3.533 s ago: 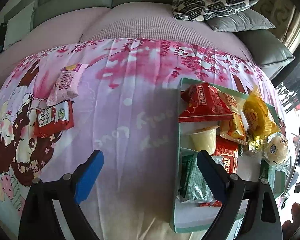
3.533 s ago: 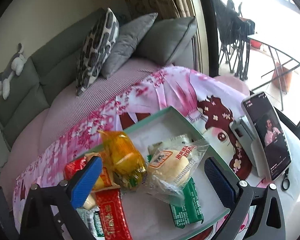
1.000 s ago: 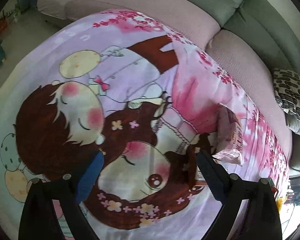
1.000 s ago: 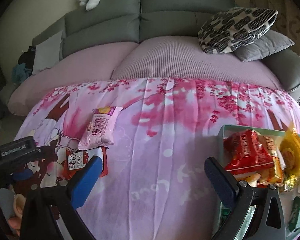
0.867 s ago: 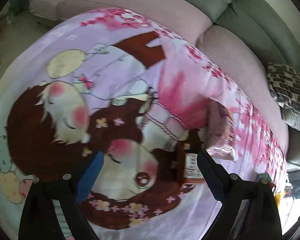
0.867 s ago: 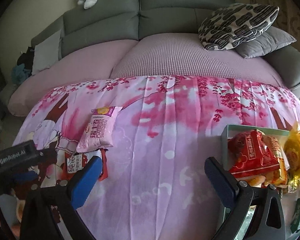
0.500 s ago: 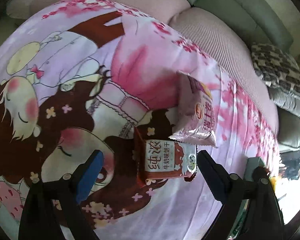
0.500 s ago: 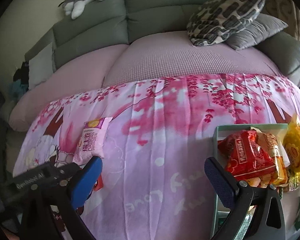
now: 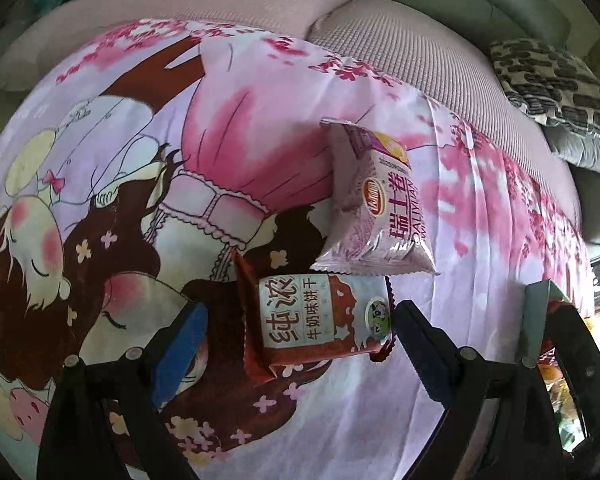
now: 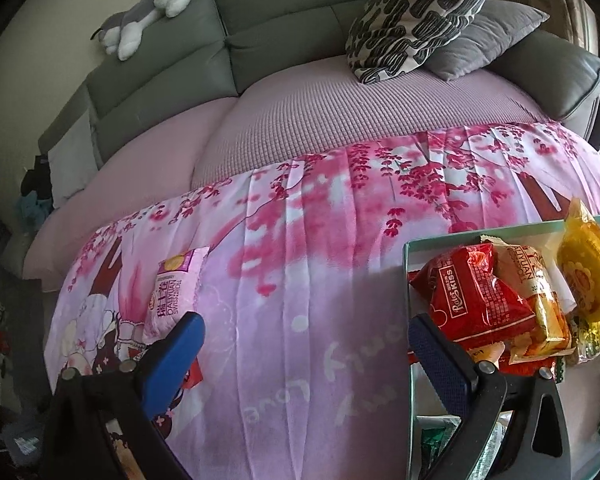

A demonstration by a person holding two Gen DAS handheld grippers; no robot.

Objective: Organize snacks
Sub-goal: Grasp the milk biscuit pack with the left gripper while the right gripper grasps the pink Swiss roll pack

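Your left tongs hang wide apart over the red packet; nothing is gripped.

Two packets lie loose on the pink cloth: the red packet sits between your left fingers, untouched as far as can be seen, and the pale packet lies at its 1 o'clock, their edges meeting or just overlapping. Your right tongs are apart too, empty, over bare cloth. At their 3 o'clock is one green tray with at least three snacks clearly countable: one red bag, one orange packet, one yellow pack, and more below that you cannot count. On the sofa at 12 o'clock: two cushions, one plush toy.
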